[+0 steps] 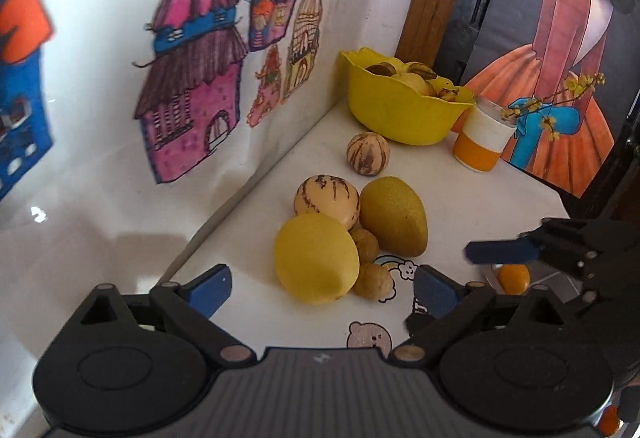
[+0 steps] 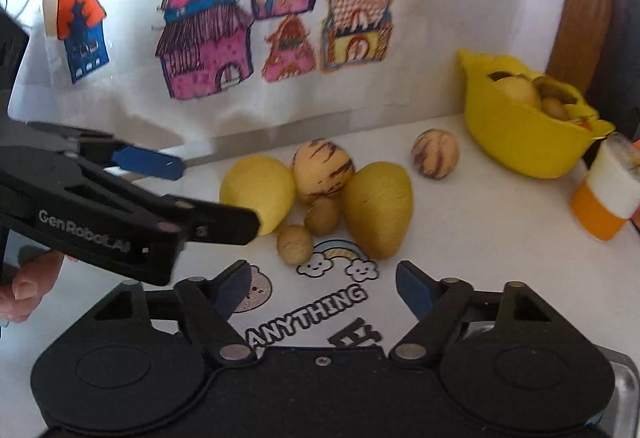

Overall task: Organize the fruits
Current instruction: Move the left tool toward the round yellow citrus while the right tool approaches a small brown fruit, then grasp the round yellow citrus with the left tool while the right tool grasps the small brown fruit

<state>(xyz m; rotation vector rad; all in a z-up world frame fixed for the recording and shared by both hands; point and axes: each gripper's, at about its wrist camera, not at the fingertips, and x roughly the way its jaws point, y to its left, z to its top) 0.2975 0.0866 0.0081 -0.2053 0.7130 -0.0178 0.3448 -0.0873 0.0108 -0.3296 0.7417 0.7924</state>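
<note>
Fruit cluster on the white worktop (image 2: 500, 238), seen along both grippers. My left gripper (image 1: 320, 288) is spread wide and empty, its blue pads flanking the bright yellow fruit (image 1: 316, 258) from the near side without touching it. My right gripper (image 2: 320, 288) is likewise spread wide and empty, hovering over the printed rainbow sticker (image 2: 338, 258) just short of the cluster. The cluster packs tightly: the yellow fruit, a striped fruit (image 1: 327, 198), an olive-yellow fruit (image 1: 394, 216) and two small brown nuts (image 1: 365, 245) (image 1: 373, 281) touch one another. A second striped fruit (image 1: 368, 153) lies apart, between the cluster and the yellow bowl (image 1: 400, 114), with bare worktop around it. The bowl, already holding fruit, sits in the far corner against the wall of house drawings (image 1: 192, 78); an orange-and-white cup (image 1: 482, 142) stands just beside it. The wall bounds the cluster's left side closely; open surface lies to its right.
</note>
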